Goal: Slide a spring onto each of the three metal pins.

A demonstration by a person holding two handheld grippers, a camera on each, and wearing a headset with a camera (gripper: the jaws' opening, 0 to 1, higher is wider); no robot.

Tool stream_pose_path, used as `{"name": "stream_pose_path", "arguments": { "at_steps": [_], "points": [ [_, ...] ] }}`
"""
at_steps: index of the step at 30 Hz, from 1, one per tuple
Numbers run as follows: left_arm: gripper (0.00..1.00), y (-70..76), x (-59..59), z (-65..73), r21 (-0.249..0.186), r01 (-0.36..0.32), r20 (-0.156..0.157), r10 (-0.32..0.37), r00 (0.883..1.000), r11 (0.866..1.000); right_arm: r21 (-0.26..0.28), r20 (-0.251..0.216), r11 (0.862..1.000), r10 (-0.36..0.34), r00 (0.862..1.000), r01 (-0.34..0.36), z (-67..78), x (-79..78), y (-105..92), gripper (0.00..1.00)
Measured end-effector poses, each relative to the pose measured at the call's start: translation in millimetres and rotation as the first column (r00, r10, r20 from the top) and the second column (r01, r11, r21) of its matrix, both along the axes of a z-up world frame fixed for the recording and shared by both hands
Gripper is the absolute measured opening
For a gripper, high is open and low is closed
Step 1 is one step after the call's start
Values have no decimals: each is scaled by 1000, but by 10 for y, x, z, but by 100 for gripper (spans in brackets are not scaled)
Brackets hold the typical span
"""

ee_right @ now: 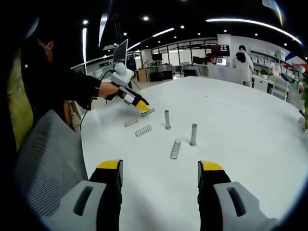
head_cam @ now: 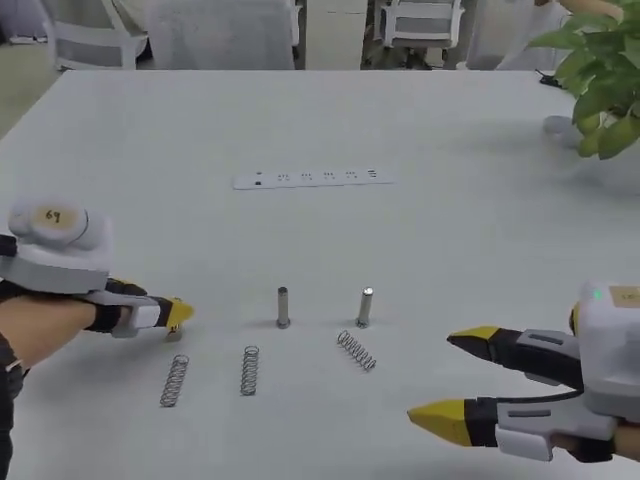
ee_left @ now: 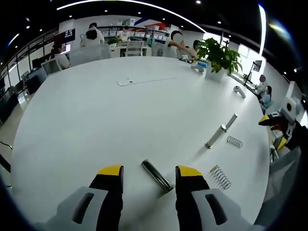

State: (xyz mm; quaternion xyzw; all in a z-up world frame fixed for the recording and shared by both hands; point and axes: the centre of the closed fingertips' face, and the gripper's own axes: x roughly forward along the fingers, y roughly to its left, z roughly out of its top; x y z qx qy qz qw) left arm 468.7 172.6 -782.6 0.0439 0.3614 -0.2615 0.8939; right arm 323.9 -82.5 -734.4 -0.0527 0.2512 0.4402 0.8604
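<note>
Two metal pins (head_cam: 283, 307) (head_cam: 365, 307) stand upright on the white table (head_cam: 400, 230). In front of them lie three springs (head_cam: 174, 381) (head_cam: 249, 370) (head_cam: 356, 351). The third pin (ee_left: 157, 174) leans over between the jaws of my left gripper (ee_left: 150, 173), which is open around it without touching. In the head view the left gripper (head_cam: 178, 315) sits low at the left, by the leftmost spring. My right gripper (head_cam: 450, 377) hovers open at the lower right, holding nothing, to the right of the springs (ee_right: 175, 148) and standing pins (ee_right: 193, 134).
A white power strip (head_cam: 312, 178) lies across the table's middle, beyond the pins. A potted plant (head_cam: 600, 85) stands at the far right corner beside a small white object (head_cam: 555, 125). Chairs (head_cam: 90, 40) line the far edge.
</note>
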Motion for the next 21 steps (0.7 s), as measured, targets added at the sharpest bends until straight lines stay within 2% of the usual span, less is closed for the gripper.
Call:
{"name": "stream_pose_path", "arguments": {
  "at_steps": [10,21],
  "points": [
    [35,19,99,-62,32,-9,-65,11,998,999,-1,-4,1000,1,1000,-1,-31,5,3,62],
    [31,-36,78,-100,69,-13,-130,22,991,998,4,-8,1000,4,1000,-4,-64,3,17,61]
  ]
}}
